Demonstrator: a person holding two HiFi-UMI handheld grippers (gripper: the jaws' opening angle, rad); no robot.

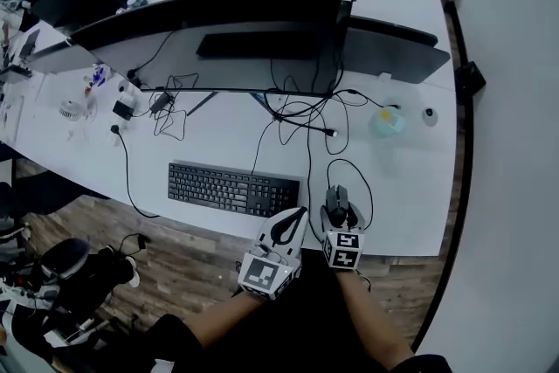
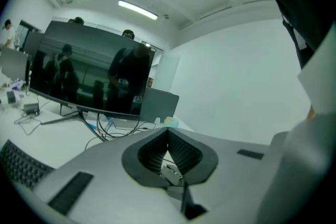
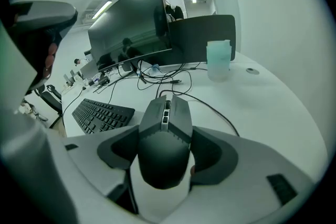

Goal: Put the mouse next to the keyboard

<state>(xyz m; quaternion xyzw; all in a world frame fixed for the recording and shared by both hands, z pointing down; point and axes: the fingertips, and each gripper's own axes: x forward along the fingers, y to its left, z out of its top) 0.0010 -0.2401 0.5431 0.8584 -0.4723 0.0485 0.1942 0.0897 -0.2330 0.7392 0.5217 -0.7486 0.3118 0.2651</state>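
The dark grey wired mouse (image 3: 165,136) sits between the jaws of my right gripper (image 3: 166,140), which is shut on its sides. In the head view the mouse (image 1: 336,200) is low over the white desk (image 1: 402,188) near its front edge, a short gap to the right of the black keyboard (image 1: 232,189). Its cable (image 1: 360,181) loops back toward the monitor. My left gripper (image 1: 295,218) hovers by the keyboard's right end, just left of the mouse. Its jaws meet at the tips, shut and empty (image 2: 168,132).
A wide dark monitor (image 1: 227,13) stands behind the keyboard, with tangled cables (image 1: 297,113) under it. A dark panel (image 1: 395,52) and a teal cup (image 1: 389,122) stand at the back right. Adapters and small items (image 1: 122,105) lie at the left. An office chair (image 1: 74,271) is below the desk.
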